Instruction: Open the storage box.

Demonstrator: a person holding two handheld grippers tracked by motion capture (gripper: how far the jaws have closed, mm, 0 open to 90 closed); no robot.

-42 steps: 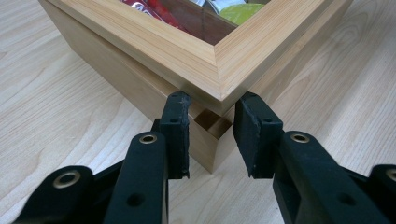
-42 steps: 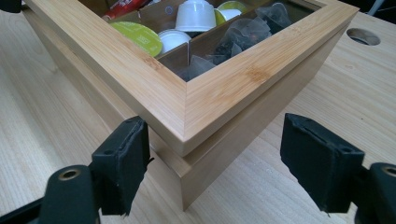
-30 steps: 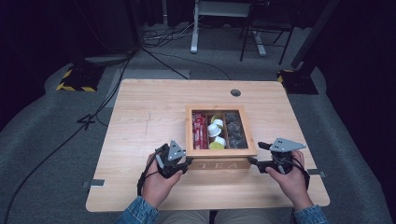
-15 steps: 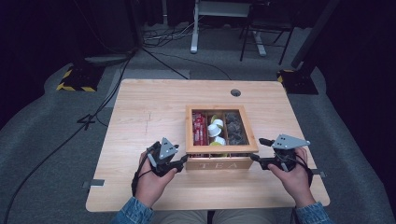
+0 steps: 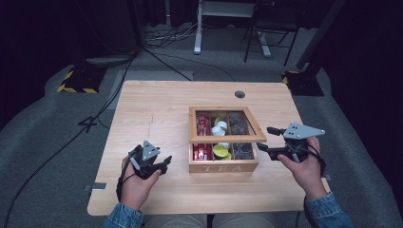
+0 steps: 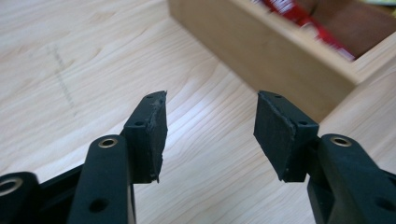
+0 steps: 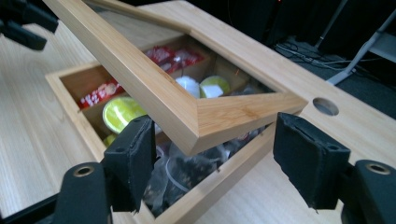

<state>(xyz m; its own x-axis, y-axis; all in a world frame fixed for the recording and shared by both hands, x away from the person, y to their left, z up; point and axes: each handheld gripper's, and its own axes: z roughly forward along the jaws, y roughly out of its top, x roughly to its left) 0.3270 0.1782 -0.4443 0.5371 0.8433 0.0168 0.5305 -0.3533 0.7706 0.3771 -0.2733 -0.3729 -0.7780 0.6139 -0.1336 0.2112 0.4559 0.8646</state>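
Note:
A wooden tea box (image 5: 223, 166) marked TEA stands mid-table, holding red packets (image 5: 203, 126), yellow and white pods (image 5: 219, 151) and dark tea bags (image 5: 242, 149). Its glazed lid (image 5: 223, 139) is tilted up at the front. My right gripper (image 5: 264, 138) is open at the box's right side. In the right gripper view the lid's corner (image 7: 201, 121) sits between the pads of that gripper (image 7: 215, 158) and touches the left one. My left gripper (image 5: 166, 162) is open over bare wood, left of the box. The left gripper view has the box wall (image 6: 261, 60) beyond its own gripper (image 6: 210, 126).
The light wooden table (image 5: 157, 114) has a round cable hole (image 5: 240, 94) behind the box. Cables, a yellow-black base (image 5: 76, 80) and chair legs stand on the grey floor beyond. The other hand's gripper (image 7: 23, 23) shows far off in the right gripper view.
My left gripper has drawn back leftward from the box's front left corner. My right gripper has risen at the right side, and the lid's front edge has come up with it.

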